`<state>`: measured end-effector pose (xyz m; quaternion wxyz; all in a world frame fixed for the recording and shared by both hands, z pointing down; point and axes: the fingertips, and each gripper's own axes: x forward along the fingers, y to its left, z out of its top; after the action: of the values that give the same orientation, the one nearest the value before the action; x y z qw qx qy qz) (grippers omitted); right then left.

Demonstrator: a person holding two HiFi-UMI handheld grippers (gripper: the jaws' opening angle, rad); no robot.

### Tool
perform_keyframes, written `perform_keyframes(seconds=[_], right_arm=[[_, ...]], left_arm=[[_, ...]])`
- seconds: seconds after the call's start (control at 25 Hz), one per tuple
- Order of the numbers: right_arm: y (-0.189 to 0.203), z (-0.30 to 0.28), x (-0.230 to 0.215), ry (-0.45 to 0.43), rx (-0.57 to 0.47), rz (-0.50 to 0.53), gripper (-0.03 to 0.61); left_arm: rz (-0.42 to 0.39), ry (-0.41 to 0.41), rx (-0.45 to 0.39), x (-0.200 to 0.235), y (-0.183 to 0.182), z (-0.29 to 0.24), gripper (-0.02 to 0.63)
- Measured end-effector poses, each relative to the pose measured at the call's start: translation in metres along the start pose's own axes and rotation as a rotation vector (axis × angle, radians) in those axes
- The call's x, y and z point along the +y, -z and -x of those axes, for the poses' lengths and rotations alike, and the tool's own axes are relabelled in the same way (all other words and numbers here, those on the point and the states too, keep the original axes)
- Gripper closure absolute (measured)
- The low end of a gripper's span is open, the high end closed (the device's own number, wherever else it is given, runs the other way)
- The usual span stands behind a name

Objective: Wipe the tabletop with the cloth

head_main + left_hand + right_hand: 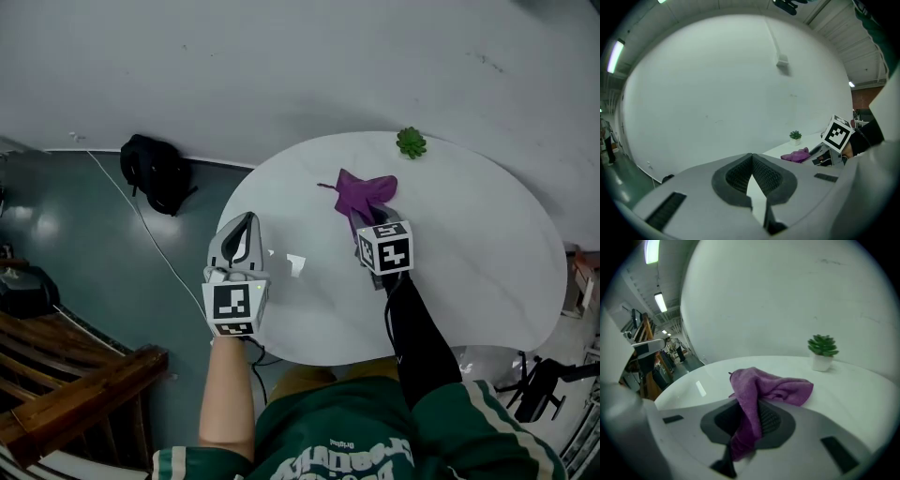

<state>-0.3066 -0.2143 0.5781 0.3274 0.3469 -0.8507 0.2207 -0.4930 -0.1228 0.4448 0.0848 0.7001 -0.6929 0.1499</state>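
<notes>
A purple cloth [363,192] lies bunched on the round white table [487,253], toward its far side. My right gripper [367,223] is shut on the cloth's near end. In the right gripper view the cloth [773,387] runs down between the jaws of the right gripper [749,401] and spreads out ahead on the table [862,390]. My left gripper [246,225] hovers over the table's left edge, shut and holding nothing. In the left gripper view the tips of the left gripper [752,159] meet, and the cloth [797,155] shows far off to the right.
A small potted green plant [411,142] stands at the table's far edge, just beyond the cloth. On the floor to the left are a black backpack [155,173], a light cable [141,225] and a wooden bench [75,375]. A small bright patch [295,265] shows on the tabletop.
</notes>
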Motion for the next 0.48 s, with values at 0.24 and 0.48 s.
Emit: perform_keyframes(seconds=[0.24,0.48], right_arm=[[-0.023,-0.04,0.111,-0.146,0.019,0.08,0.503],[-0.028,-0.073,0.205,-0.282,0.056,0.149,0.503]], left_arm=[[0.026,-0.117,0.029,0.072,0.021,0.048,0.618],[0.061,-0.196,0.066,0.118,0.049,0.078,0.618]])
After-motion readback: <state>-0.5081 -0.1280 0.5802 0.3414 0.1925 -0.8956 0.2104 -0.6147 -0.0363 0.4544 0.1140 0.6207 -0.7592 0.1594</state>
